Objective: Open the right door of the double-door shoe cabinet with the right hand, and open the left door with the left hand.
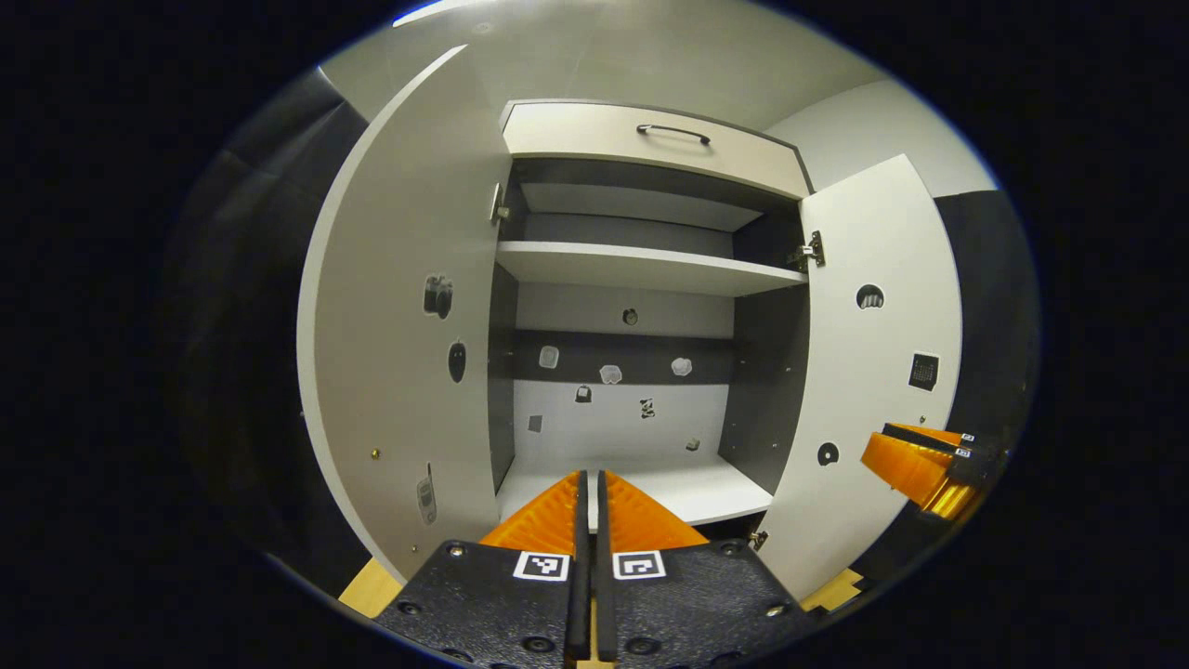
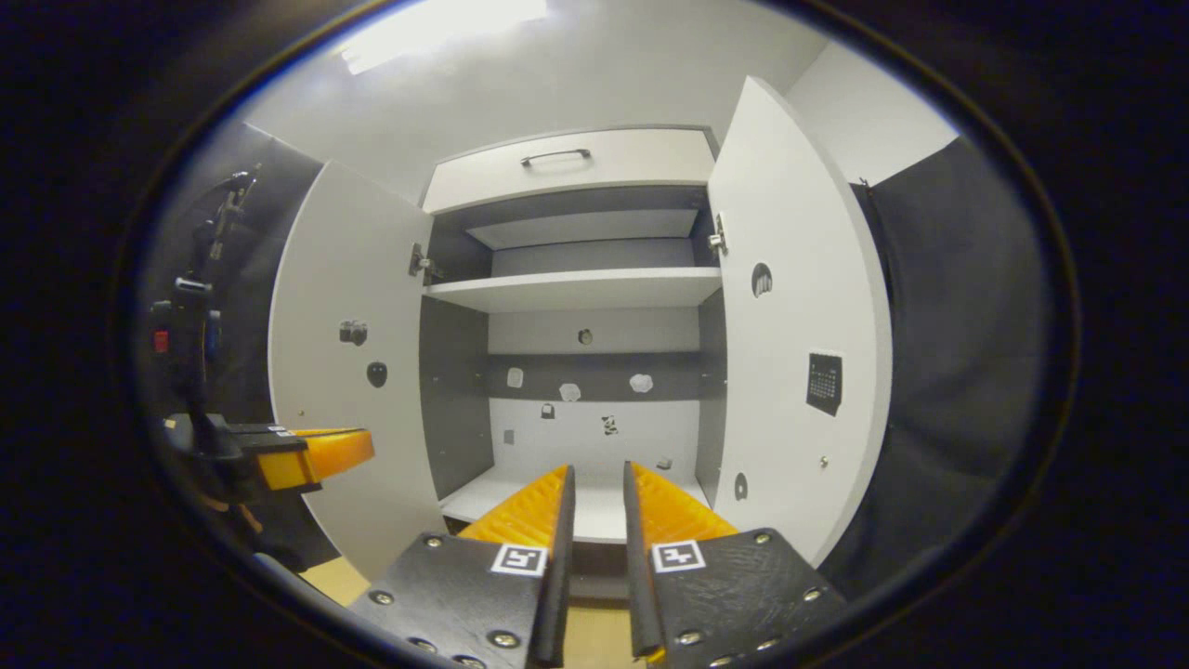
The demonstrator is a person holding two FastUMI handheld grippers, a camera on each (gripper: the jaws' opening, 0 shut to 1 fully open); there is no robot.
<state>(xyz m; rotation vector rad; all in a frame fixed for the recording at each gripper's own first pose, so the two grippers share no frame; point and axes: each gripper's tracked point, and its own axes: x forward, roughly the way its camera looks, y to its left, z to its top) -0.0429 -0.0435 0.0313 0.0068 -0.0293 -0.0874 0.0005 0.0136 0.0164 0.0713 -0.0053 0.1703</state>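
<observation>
I see the shoe cabinet [image 1: 641, 269] straight ahead of both grippers, left door [image 1: 399, 325] and right door [image 1: 878, 362] swung wide (stickers dot their inner faces). My left gripper [image 1: 592, 520] is clenched on nothing; my right gripper [image 2: 599, 511] sits slightly parted, empty.

drawer [image 1: 650, 144]: shut, above the opening | black cloth [image 2: 957, 353]: hangs at right | stickers [image 1: 610, 373]: back wall

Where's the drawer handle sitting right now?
In the left gripper view the drawer handle is on the drawer front at the top of the cabinet, above the upper shelf and between the two open doors.
</observation>
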